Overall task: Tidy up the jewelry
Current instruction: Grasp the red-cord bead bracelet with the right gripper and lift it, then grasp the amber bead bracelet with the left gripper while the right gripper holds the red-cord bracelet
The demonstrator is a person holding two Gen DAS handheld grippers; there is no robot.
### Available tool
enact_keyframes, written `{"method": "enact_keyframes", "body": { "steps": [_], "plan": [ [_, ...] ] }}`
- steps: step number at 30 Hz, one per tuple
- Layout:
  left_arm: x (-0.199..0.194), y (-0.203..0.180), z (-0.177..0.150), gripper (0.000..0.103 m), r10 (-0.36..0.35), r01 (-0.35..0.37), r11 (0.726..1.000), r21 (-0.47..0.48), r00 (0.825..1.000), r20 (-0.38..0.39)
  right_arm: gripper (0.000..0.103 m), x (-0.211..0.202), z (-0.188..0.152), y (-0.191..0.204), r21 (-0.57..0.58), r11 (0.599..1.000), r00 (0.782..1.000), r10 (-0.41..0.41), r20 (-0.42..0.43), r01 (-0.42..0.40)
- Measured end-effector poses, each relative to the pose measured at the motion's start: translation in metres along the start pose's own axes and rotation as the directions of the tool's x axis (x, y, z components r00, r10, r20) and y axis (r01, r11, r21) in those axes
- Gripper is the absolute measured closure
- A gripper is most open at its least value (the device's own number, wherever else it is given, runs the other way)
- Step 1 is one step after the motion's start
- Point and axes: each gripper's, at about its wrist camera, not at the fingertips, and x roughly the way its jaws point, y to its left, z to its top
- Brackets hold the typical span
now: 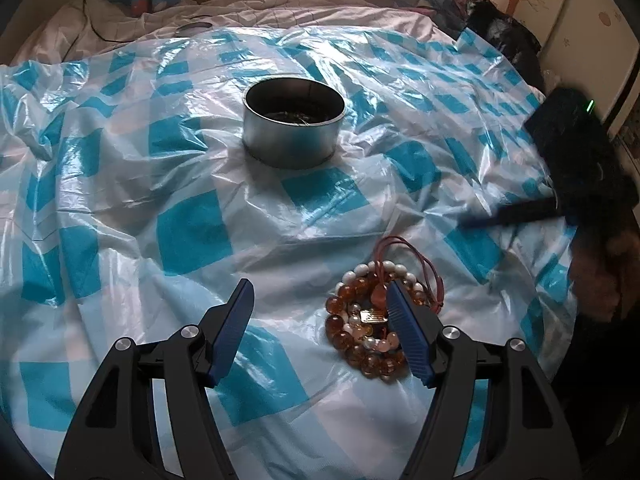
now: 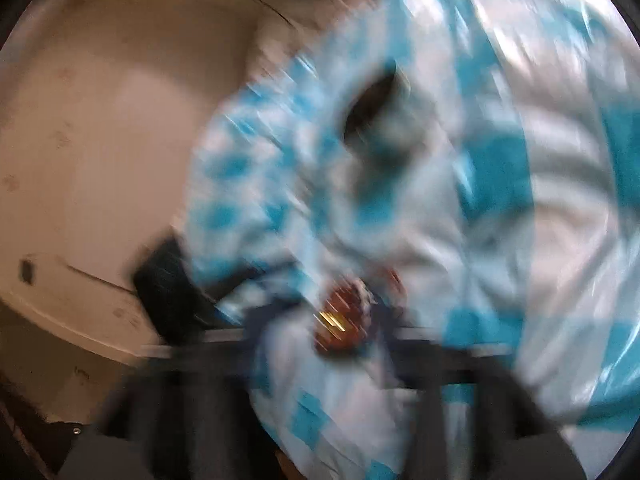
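Left wrist view: left gripper [image 1: 320, 328] wide open, nothing held, blue pads w/ ribs facing in. Right-hand finger [image 1: 408, 336] sits over pile of jewelry [image 1: 360, 320], overlapping it in frame; contact can't be told. Left-hand finger over bare sheet, apart from pile. Pile = amber bead bracelet [image 1: 340, 332], white bead bracelet [image 1: 384, 270], red cord [image 1: 416, 256] looping off far side, small gold-coloured piece [image 1: 374, 317] in middle. All lying on blue-and-white checked plastic sheet [image 1: 192, 232], crumpled, spread over bed. Round metal tin [image 1: 294, 120] further off, centre, upright, lid off, dark bits at bottom, too small to ID. Well apart from pile. Right gripper [image 1: 508, 216] at right edge, blurred, dark, reaching in toward pile but short of it; green light on its body.

Right wrist view: heavy motion blur. Fingers barely readable at near edge, seem spread w/ jewelry pile [image 2: 344, 320] seen between them; grip or no grip can't tell from this. Tin [image 2: 372, 108] as dark smear further off. Left gripper body [image 2: 168, 284] dark shape at left. Pale floor [image 2: 100, 140] beyond sheet edge, left side.
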Motion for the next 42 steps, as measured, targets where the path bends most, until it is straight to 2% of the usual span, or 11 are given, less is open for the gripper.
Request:
{"method": "enact_keyframes", "body": {
  "steps": [3,10,13,16,17,20,22,26,29,36,42],
  "plan": [
    [-0.002,0.004,0.0,0.038,0.004,-0.004,1.0,-0.009,1.0,0.001,0.034,0.016,-0.007,-0.006,0.032,0.999,0.998,0.026,-0.057,-0.024],
    [-0.003,0.002,0.0,0.038,-0.001,0.001,1.0,-0.003,1.0,0.0,0.035,0.027,0.002,-0.009,0.083,0.993,0.996,0.088,-0.013,-0.087],
    [-0.003,0.003,0.0,0.037,-0.002,0.002,1.0,-0.001,1.0,0.001,0.047,0.033,0.007,-0.007,0.078,0.995,0.999,0.054,0.009,-0.054],
    [-0.002,0.004,0.0,0.037,-0.001,0.001,1.0,-0.007,1.0,-0.004,0.075,0.034,0.007,-0.017,0.085,0.996,0.999,0.023,0.03,-0.026],
    [-0.001,0.003,0.0,0.037,-0.002,0.002,1.0,-0.007,1.0,-0.009,0.088,0.036,0.007,-0.021,0.09,0.996,0.999,0.015,0.029,-0.017],
    [0.0,0.0,-0.002,0.037,-0.009,0.009,1.0,0.01,1.0,-0.015,0.093,0.033,0.007,-0.024,0.076,0.997,0.999,0.024,0.04,-0.027],
    [0.001,-0.003,-0.003,0.037,-0.011,0.011,1.0,0.027,1.0,-0.019,0.1,0.03,0.006,-0.022,0.066,0.995,0.996,0.07,0.058,-0.074],
    [0.004,-0.001,-0.004,0.037,-0.015,0.016,1.0,0.022,1.0,-0.027,0.1,0.013,0.006,-0.007,-0.008,0.977,0.968,0.214,0.133,-0.214],
    [0.006,0.0,-0.005,0.037,-0.039,0.039,0.999,0.016,0.999,-0.036,0.1,-0.004,0.006,0.005,-0.065,0.948,0.929,0.317,0.189,-0.31],
    [0.02,-0.013,-0.01,0.037,-0.081,0.084,0.995,0.047,0.994,-0.069,0.1,-0.044,0.01,0.031,-0.169,0.888,0.849,0.459,0.263,-0.428],
    [0.029,-0.014,-0.012,0.037,-0.097,0.099,0.994,0.035,0.993,-0.072,0.1,-0.06,0.009,0.035,-0.196,0.869,0.829,0.493,0.264,-0.454]
  ]
}}
